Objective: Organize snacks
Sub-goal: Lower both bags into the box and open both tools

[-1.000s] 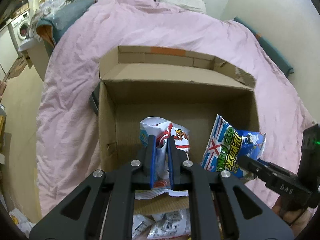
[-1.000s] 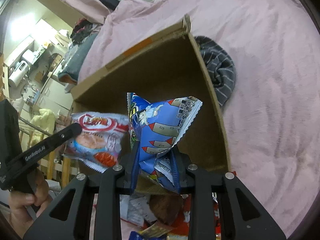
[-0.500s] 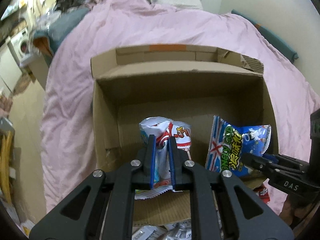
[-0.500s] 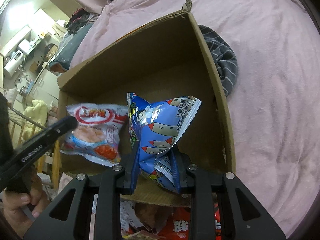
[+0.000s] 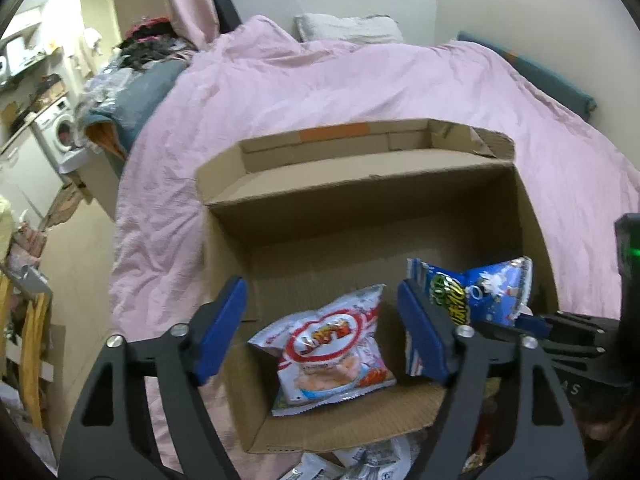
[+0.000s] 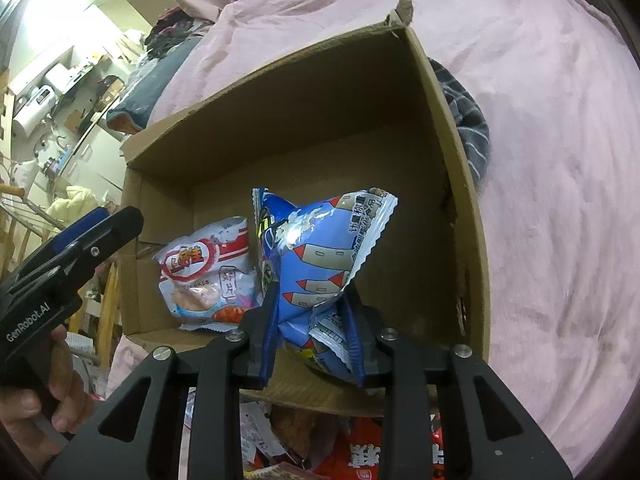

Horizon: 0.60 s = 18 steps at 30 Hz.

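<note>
- Nearest the cameras, loose snack packets (image 6: pixel 360 454) lie in a heap on the bed just in front of the cardboard box (image 5: pixel 360 188), below both pairs of tongs; most of that pile is cut off by the frame edge
- The right tongs (image 6: pixel 314 334) are clenched on the lower end of the blue snack bag (image 6: pixel 320 264), which stands with its long axis roughly upright, its crimped top edge pointing up and toward the far right wall of the box
- That blue bag hangs over the right half of the open box, just past the near edge; whether its bottom touches the box floor is hidden by the tongs
- The left tongs (image 5: pixel 320 340) are released, blue pads spread wide, holding nothing
- Directly ahead of them and lower, the red-and-white snack bag (image 5: pixel 332 344) lies flat on the box floor in the left half, its long axis running away from the tongs, its crimped near edge at the front
- The two bags sit just beside each other; I judge the blue one need only go straight down into the free right side, and the right tongs are the nearer pair for it
- Beyond the box, the pink duvet (image 5: pixel 360 80) covers the bed up to a pillow (image 5: pixel 348 28) at the wall
</note>
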Available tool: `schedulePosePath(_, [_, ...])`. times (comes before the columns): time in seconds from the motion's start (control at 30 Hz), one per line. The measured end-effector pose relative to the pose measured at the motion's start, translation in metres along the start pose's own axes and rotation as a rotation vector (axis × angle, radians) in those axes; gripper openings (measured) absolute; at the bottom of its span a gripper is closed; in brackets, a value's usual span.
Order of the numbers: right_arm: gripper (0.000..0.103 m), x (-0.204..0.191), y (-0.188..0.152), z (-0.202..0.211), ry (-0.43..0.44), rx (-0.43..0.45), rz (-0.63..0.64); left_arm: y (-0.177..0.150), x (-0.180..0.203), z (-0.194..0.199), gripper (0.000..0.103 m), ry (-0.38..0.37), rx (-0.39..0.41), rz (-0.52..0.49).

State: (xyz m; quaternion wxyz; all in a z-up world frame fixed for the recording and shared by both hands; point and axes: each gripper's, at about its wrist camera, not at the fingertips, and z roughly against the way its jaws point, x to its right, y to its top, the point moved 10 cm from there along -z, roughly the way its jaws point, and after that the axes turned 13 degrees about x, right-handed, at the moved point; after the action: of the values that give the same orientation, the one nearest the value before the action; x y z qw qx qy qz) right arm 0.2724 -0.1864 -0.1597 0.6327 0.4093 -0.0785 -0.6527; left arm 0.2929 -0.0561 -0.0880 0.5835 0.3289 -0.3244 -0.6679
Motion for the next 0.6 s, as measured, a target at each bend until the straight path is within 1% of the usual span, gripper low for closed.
schedulePosePath(0.13, [0.033,-0.002,0.006,0.006,-0.01,0.041,0.028,0.008,-0.008,0.007,0.077,0.007,0.038,0.042])
schedulePosePath(0.23, [0.035,-0.004,0.011,0.011,-0.015,0.073,0.047,0.014,-0.015,0.013,0.077,0.019,0.075,0.078])
schedulePosePath(0.27, [0.038,-0.004,0.013,0.013,-0.017,0.081,0.048,0.017,-0.018,0.015,0.077,0.02,0.089,0.097])
schedulePosePath(0.3, [0.049,-0.004,0.015,0.016,-0.019,0.099,0.048,0.017,-0.019,0.015,0.077,0.019,0.092,0.105])
schedulePosePath(0.33, [0.057,-0.004,0.019,0.018,-0.022,0.115,0.047,0.018,-0.02,0.015,0.077,0.018,0.094,0.114])
schedulePosePath(0.37, [0.072,-0.004,0.024,0.022,-0.031,0.146,0.048,0.018,-0.021,0.016,0.077,0.012,0.097,0.121])
schedulePosePath(0.4, [0.079,-0.004,0.028,0.028,-0.038,0.179,0.055,0.018,-0.021,0.016,0.077,0.01,0.097,0.121])
schedulePosePath(0.5, [0.085,-0.003,0.039,0.04,-0.062,0.25,0.076,0.018,-0.023,0.017,0.077,0.001,0.103,0.145])
schedulePosePath(0.6, [0.086,-0.001,0.044,0.045,-0.061,0.272,0.059,0.015,-0.026,0.017,0.079,-0.003,0.096,0.169])
